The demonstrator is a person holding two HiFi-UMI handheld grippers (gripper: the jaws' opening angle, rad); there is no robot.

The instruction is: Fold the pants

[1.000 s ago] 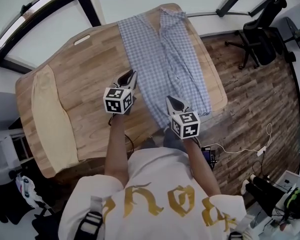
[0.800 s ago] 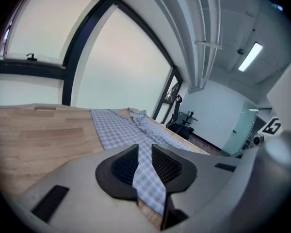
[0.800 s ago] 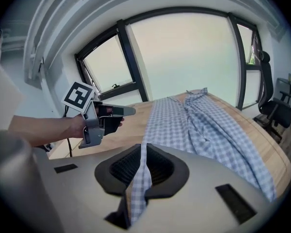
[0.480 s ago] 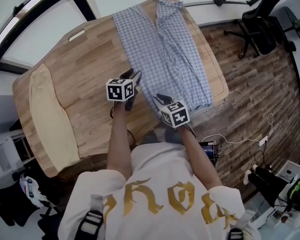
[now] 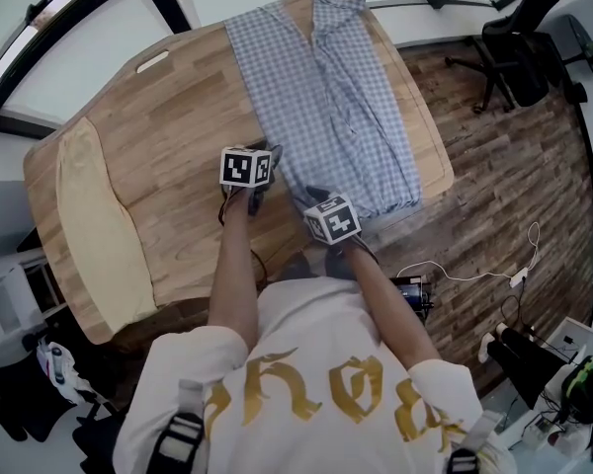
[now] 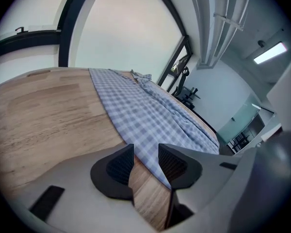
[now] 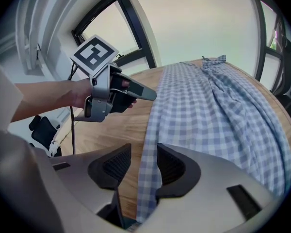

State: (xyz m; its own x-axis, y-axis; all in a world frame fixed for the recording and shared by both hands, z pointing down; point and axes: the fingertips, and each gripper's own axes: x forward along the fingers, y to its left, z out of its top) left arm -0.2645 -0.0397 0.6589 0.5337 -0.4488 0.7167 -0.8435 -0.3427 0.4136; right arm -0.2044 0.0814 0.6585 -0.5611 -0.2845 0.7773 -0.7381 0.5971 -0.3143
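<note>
Head view: checked blue-and-white pants (image 5: 326, 97) lie spread flat along the right part of the wooden table (image 5: 168, 136), one end at the far edge, the other at the edge nearest me. Left gripper (image 5: 269, 156) sits over the pants' left border, right gripper (image 5: 314, 197) over their near left corner. Each marker cube shows only black-and-white squares, no words. Gold blackletter print (image 5: 326, 398) runs across my white shirt; I can't read it. A pale yellow cloth (image 5: 94, 225) lies along the table's left end, well apart from the pants. Left gripper view: my left gripper's (image 6: 145, 152) jaws have just been opening and stand a moderate gap apart; between them I see the pants' edge and bare wood, pads pressing on nothing. Right gripper view: my right gripper's (image 7: 143, 152) jaws have just been opening too, with a similar gap; a narrow strip of checked fabric runs between them, nearer the right pad, not clamped. The other gripper hovers beyond, over the table beside the fabric.
</note>
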